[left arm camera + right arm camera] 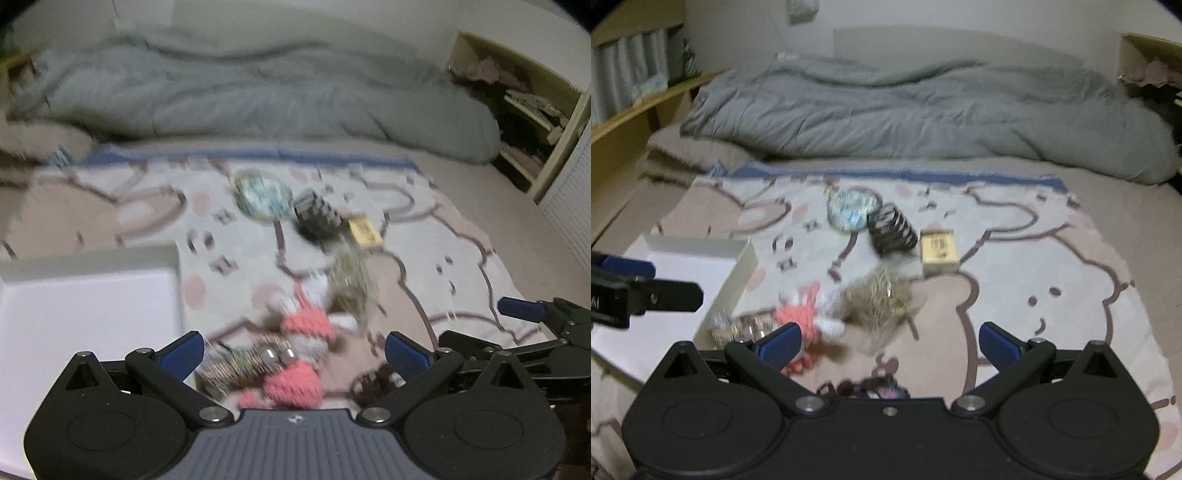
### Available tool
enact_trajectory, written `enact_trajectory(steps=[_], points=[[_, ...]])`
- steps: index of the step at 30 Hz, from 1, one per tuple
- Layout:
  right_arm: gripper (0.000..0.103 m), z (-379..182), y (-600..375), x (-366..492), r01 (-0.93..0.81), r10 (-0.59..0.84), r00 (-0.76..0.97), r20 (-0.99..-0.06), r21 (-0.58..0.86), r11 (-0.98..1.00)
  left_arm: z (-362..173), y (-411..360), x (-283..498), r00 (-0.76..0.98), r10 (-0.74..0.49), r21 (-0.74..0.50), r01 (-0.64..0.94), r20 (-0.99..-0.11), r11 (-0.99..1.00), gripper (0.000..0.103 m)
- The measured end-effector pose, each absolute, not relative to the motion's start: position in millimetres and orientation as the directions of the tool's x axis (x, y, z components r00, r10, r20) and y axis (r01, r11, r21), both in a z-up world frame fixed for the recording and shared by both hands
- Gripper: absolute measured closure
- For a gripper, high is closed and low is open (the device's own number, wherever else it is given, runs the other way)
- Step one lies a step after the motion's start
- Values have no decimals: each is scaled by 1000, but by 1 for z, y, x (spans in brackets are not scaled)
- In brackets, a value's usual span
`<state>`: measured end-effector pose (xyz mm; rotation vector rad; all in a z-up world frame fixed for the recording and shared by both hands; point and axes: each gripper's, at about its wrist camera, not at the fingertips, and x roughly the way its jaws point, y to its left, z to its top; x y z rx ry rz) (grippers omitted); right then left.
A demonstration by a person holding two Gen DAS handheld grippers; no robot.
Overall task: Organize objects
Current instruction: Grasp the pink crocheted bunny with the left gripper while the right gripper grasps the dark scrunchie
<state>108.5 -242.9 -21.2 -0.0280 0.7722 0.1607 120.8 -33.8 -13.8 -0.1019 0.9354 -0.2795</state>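
Observation:
Small objects lie on a bear-print blanket (1052, 280) on a bed. A pink and white knitted toy (303, 332) (809, 314) lies beside a tan furry piece (351, 284) (882, 299) and a beaded bracelet (240, 365) (738, 326). Farther off are a round blue-green pouch (264, 195) (851, 206), a black striped item (317, 216) (892, 229) and a small yellow box (364, 230) (938, 251). A white box (85, 291) (698, 266) sits at the left. My left gripper (295, 350) is open above the toy. My right gripper (890, 343) is open and empty.
A grey duvet (923, 110) is bunched across the far half of the bed. A wooden shelf (639, 99) runs along the left side. An open cupboard (517, 99) and a louvred door (569, 203) stand at the right. A dark hair tie (864, 387) lies near my right gripper.

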Motion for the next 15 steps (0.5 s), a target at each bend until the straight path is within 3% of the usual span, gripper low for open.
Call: enact_trajectory(steps=[3, 6, 15], points=[[0, -35, -244, 110, -157, 137, 672, -728, 40, 987, -33, -31, 128, 479, -335, -282, 181, -811, 942, 20], [0, -50, -246, 113, -156, 145, 623, -768, 59, 986, -49, -30, 137, 409, -382, -342, 169, -829, 924, 28], [0, -77, -252, 119, -145, 157, 549, -821, 91, 985, -84, -47, 161, 307, -408, -377, 157, -860, 913, 35]])
